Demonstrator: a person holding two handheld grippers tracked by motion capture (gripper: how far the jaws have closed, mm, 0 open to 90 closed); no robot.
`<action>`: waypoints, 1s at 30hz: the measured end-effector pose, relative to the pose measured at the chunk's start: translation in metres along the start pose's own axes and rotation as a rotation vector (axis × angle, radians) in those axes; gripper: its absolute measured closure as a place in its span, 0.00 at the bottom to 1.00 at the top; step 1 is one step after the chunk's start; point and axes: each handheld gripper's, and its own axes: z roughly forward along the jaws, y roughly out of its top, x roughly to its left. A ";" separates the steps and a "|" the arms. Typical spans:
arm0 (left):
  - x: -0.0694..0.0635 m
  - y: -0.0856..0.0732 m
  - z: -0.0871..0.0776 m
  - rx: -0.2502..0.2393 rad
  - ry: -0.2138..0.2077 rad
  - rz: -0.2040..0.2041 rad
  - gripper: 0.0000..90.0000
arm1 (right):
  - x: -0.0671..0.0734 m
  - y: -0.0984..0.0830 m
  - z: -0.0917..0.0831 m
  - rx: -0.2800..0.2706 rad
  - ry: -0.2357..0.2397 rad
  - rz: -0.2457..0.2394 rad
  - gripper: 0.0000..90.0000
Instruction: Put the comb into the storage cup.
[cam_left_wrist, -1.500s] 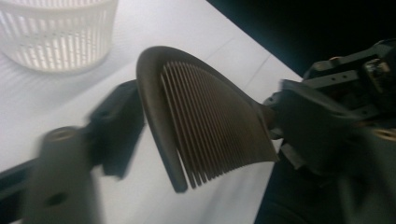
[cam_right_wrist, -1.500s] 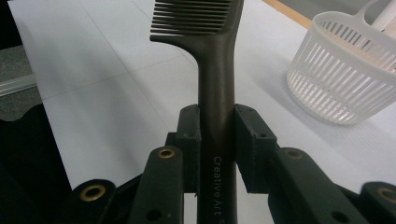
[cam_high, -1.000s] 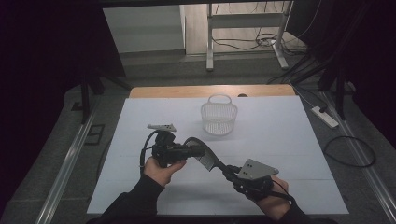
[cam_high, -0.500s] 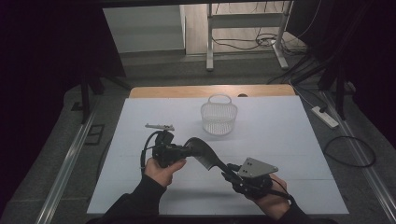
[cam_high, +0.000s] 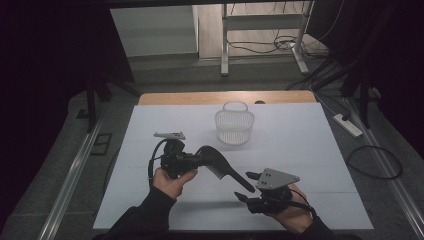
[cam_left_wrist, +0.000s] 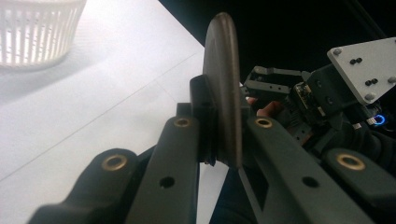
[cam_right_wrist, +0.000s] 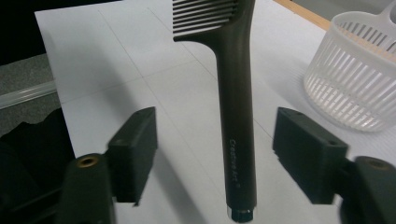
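A black comb (cam_high: 220, 165) with a long handle hangs above the white table sheet (cam_high: 310, 150). My left gripper (cam_high: 197, 160) is shut on the comb's toothed head (cam_left_wrist: 223, 84), edge-on between its jaws. The handle (cam_right_wrist: 236, 93) slants down to the right and ends between the jaws of my right gripper (cam_high: 245, 186). These jaws have just been opening. In the right gripper view (cam_right_wrist: 222, 151) both pads stand clear of the handle, one on each side. A white slotted basket (cam_high: 234, 125) stands empty at the back of the sheet.
A bare wooden strip (cam_high: 225, 97) edges the table's far side. Beyond it are metal stand legs (cam_high: 225, 45) and floor cables (cam_high: 372, 160). Bare sheet lies to the left and right of the basket (cam_right_wrist: 359, 79).
My right gripper's jaws have spread apart and let go of the comb's handle end. Both hands and the comb stay where they were.
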 end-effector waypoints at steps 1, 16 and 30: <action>0.000 0.000 -0.001 -0.002 0.003 0.000 0.96 | 0.000 0.000 0.000 0.002 -0.003 0.000 0.32; -0.002 0.002 -0.006 -0.012 0.075 0.062 0.96 | -0.015 -0.006 -0.004 0.072 0.023 0.087 0.15; 0.001 0.007 -0.008 0.007 0.145 0.095 0.96 | -0.031 -0.017 -0.012 0.114 0.031 0.151 0.04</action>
